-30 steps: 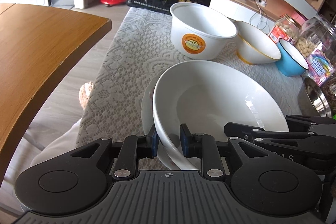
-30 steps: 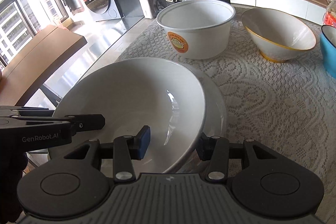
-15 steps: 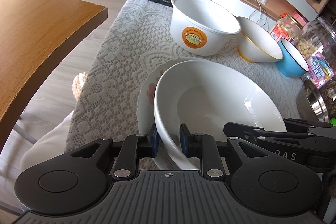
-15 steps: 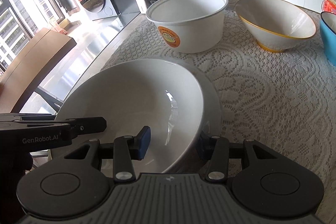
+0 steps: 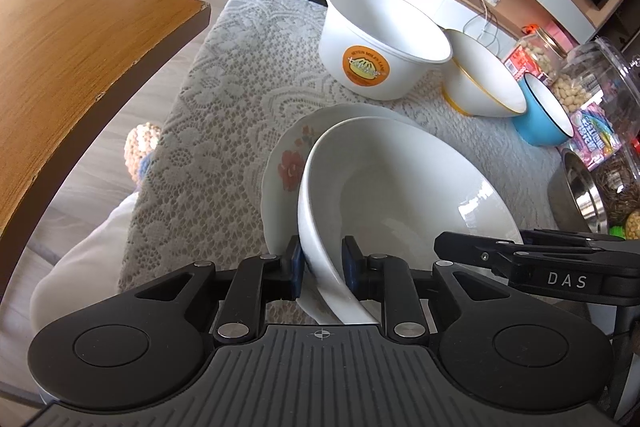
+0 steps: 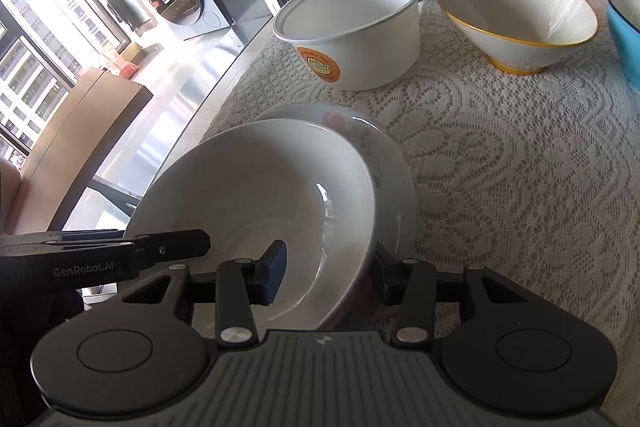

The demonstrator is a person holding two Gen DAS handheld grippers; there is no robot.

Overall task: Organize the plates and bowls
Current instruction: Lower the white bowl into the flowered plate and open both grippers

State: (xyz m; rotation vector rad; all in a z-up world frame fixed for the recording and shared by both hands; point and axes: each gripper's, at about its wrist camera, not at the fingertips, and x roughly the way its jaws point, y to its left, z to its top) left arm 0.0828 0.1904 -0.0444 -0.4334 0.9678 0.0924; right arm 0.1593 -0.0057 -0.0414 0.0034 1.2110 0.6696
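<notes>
Together we carry the big white bowl (image 5: 404,187) above the floral plate (image 5: 286,163) on the lace tablecloth (image 6: 520,167). Our left gripper (image 5: 322,263) is clamped on its near rim; our right gripper (image 6: 326,267) straddles the opposite rim with its jaws apart (one pad clearly off the wall). We should close the right before moving, keep both rims level, and lower the bowl squarely onto the plate.
</notes>
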